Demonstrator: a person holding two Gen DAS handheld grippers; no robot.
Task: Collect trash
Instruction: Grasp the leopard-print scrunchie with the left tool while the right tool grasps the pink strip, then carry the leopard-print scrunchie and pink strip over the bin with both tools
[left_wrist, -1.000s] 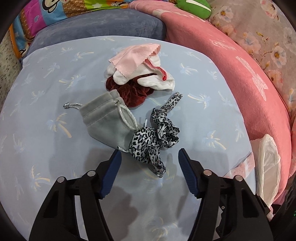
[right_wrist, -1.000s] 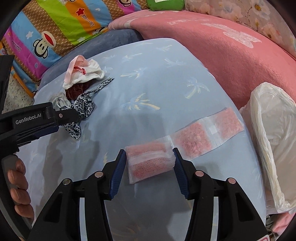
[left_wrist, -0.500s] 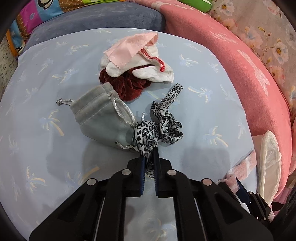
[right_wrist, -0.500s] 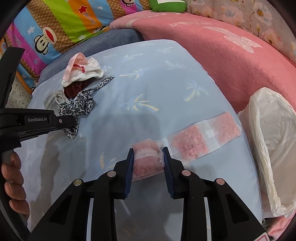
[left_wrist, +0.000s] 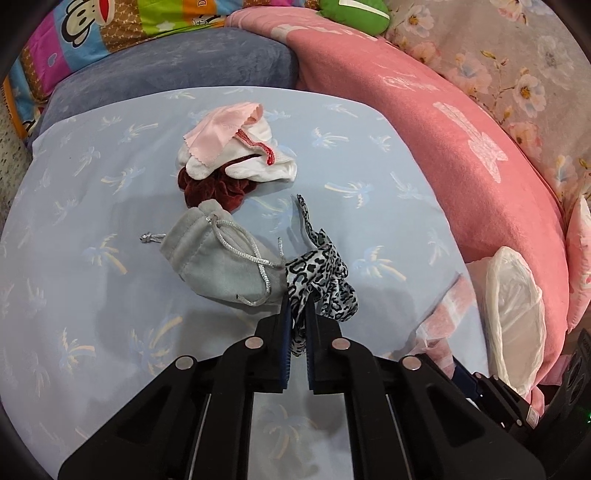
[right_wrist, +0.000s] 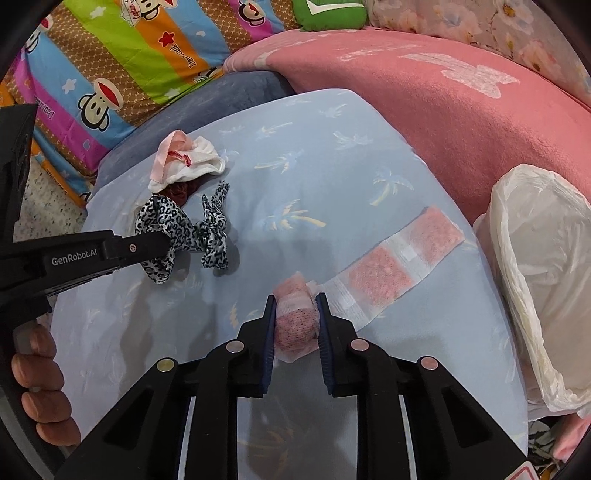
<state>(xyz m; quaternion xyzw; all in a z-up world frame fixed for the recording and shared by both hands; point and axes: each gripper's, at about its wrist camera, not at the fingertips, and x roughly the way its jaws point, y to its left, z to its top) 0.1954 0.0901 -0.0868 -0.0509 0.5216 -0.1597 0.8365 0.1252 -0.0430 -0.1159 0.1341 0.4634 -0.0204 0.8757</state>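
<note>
Left claw (left_wrist: 296, 308): we have it pressed together on the leopard scrunchie (left_wrist: 321, 277), one fold pinched between the pads.
Right claw (right_wrist: 295, 314): its jaws are closing on the bunched near end of the pink strip (right_wrist: 388, 271); the pads already squeeze that end.
Scrunchie, place: it hangs from our left claw just over the blue sheet (left_wrist: 110, 192), touching the grey pouch (left_wrist: 218, 264).
Strip, place: the far pads lie flat on the sheet, running toward the white bag (right_wrist: 543, 280) at the bed's right edge.
Scrunchie, handling: we judge it light, soft and floppy; any fold will do as a hold, though the pouch cord (left_wrist: 243, 247) lies close and could snag.
Strip, handling: we read it as light, limp and crinkly, likely slippery film; the bunched end gives the pads bulk, and the free tail will trail and swing.
Other items: a red scrunchie (left_wrist: 212, 188) and white and pink cloths (left_wrist: 236, 155) lie further back, untouched.
Next, our judgement: both pieces probably go to the bag.
</note>
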